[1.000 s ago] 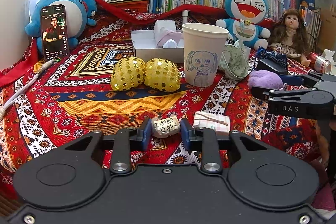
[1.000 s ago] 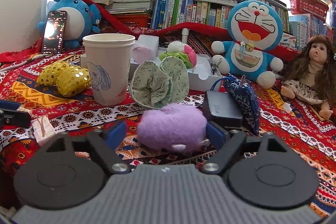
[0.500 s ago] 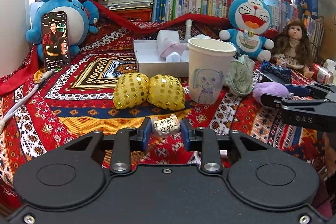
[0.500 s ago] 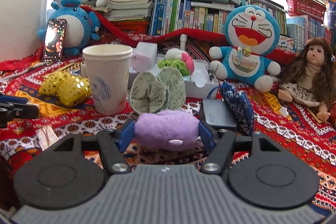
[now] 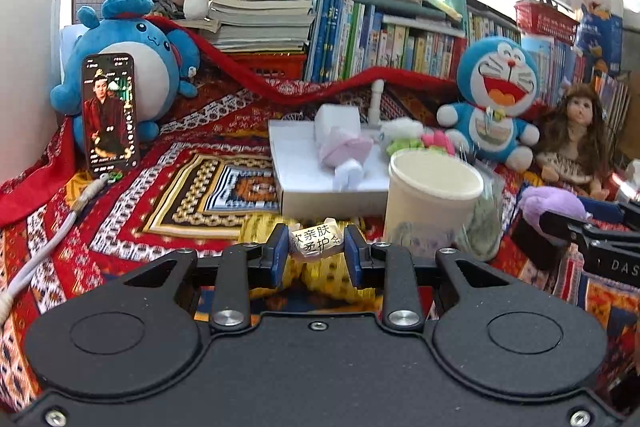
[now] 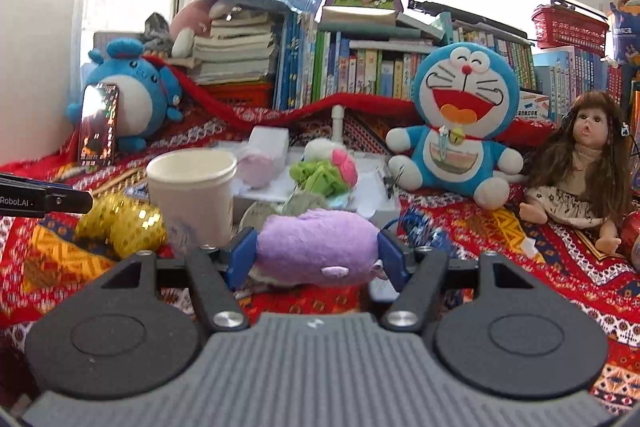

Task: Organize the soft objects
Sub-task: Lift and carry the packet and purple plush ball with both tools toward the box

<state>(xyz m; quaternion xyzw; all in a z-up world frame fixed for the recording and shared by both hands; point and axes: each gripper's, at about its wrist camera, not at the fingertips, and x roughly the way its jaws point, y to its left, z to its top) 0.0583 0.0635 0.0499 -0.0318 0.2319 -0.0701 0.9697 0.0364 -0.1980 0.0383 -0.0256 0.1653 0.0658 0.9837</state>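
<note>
My left gripper [image 5: 316, 255] is shut on a small white tissue packet [image 5: 317, 242] with black Chinese print, held above the patterned cloth. My right gripper [image 6: 318, 259] is shut on a purple plush piece [image 6: 316, 247], also lifted; it shows at the right of the left wrist view [image 5: 552, 205]. A white box [image 5: 320, 175] behind holds a pink soft item [image 5: 346, 151] and a green and pink one [image 6: 324, 171]. Two gold sequin pads [image 6: 124, 223] lie left of a paper cup [image 6: 192, 199].
A patterned green fabric piece [image 6: 304, 203] and a blue patterned pouch [image 6: 424, 231] lie behind my right gripper. A Doraemon plush [image 6: 460, 131], a doll [image 6: 580, 163], a blue plush [image 5: 132, 67] with a phone [image 5: 110, 115] and books line the back. A white cable [image 5: 48, 235] runs at left.
Both grippers have risen and moved forward toward the box, carrying their objects. The right gripper closed on the purple plush and lifted it off the cloth.
</note>
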